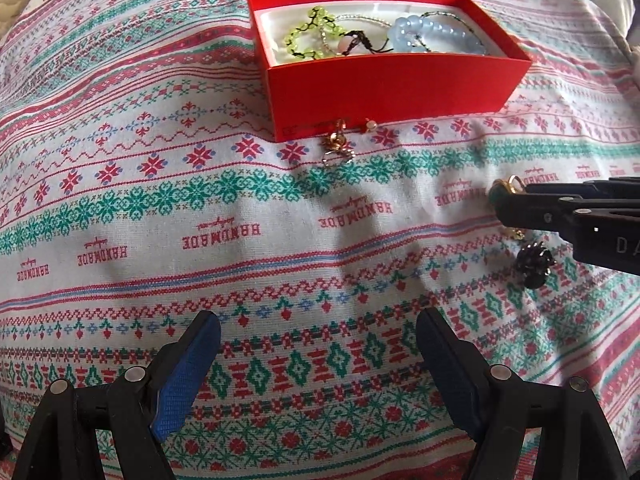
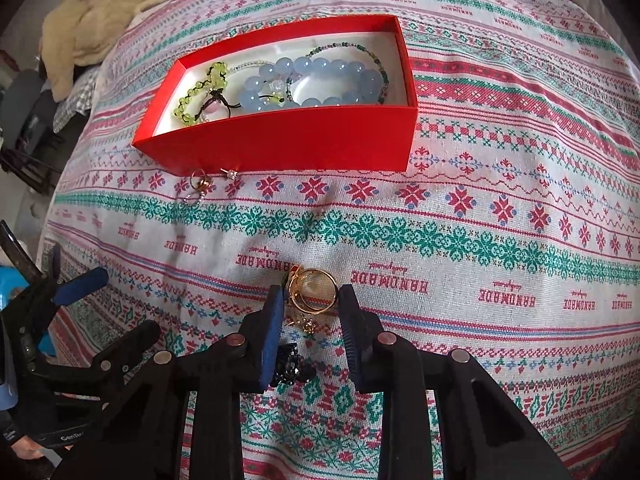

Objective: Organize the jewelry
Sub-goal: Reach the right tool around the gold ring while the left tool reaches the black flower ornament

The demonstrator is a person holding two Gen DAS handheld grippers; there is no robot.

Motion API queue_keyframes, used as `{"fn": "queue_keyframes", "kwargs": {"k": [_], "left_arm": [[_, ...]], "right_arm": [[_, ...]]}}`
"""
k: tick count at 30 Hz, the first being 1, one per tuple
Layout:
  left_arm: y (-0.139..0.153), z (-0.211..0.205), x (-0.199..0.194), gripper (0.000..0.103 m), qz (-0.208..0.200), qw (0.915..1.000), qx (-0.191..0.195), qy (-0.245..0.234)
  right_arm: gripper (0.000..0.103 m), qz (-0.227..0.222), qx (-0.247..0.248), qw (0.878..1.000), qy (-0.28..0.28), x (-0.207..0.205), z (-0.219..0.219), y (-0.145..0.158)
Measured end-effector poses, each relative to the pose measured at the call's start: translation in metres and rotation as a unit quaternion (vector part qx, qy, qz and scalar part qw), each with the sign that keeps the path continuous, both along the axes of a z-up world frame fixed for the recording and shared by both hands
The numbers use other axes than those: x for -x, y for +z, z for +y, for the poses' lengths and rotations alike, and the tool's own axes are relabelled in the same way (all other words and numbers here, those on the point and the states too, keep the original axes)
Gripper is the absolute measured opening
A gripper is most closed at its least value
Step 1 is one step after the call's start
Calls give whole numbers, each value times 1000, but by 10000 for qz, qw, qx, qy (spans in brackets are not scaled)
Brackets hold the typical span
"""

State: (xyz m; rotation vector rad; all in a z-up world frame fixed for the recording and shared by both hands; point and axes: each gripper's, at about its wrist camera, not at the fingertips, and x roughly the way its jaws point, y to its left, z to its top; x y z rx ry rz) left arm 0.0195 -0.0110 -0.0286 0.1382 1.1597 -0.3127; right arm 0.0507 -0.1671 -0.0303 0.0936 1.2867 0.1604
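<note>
A red box (image 1: 384,84) (image 2: 280,144) with a white lining holds a blue bead bracelet (image 2: 320,80), a green bead bracelet (image 2: 200,88) and thin bead strands. My right gripper (image 2: 312,296) is shut on a gold ring (image 2: 316,288) and holds it just above the cloth; the ring also shows at its tip in the left wrist view (image 1: 508,186). A black beaded piece (image 2: 288,364) (image 1: 534,262) and a small gold piece (image 2: 306,324) lie under it. My left gripper (image 1: 316,340) is open and empty, low over the cloth.
A patterned tablecloth (image 1: 200,240) covers the table. Small gold rings and an earring (image 1: 340,144) (image 2: 200,184) lie against the box's front wall. A beige blanket (image 2: 100,12) lies beyond the table's far left edge.
</note>
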Motion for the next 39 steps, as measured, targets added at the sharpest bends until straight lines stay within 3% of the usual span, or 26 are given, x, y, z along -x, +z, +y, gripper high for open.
{"fn": "queue_keyframes", "kwargs": {"k": [9, 17, 22, 27, 31, 33, 39], "left_arm": [[6, -36, 11, 76, -76, 9977, 257, -627], [6, -76, 21, 51, 13, 9893, 901, -1150], [-1, -98, 22, 46, 57, 9899, 981, -1027], [-6, -104, 16, 46, 35, 9929, 1020, -614], [-8, -104, 14, 35, -45, 9949, 933, -380], [-8, -102, 15, 29, -93, 9957, 863, -331], [-6, -102, 18, 28, -129, 9962, 752, -425]], "right_arm": [[30, -88, 116, 9998, -142, 9, -23, 11], [30, -72, 190, 9996, -204, 23, -44, 14], [30, -103, 195, 9994, -249, 28, -53, 17], [30, -96, 182, 9993, -302, 34, -64, 19], [30, -93, 212, 9993, -298, 35, -67, 19], [30, -88, 231, 9993, -297, 36, -68, 19], [30, -76, 224, 9993, -287, 37, -70, 19]]}}
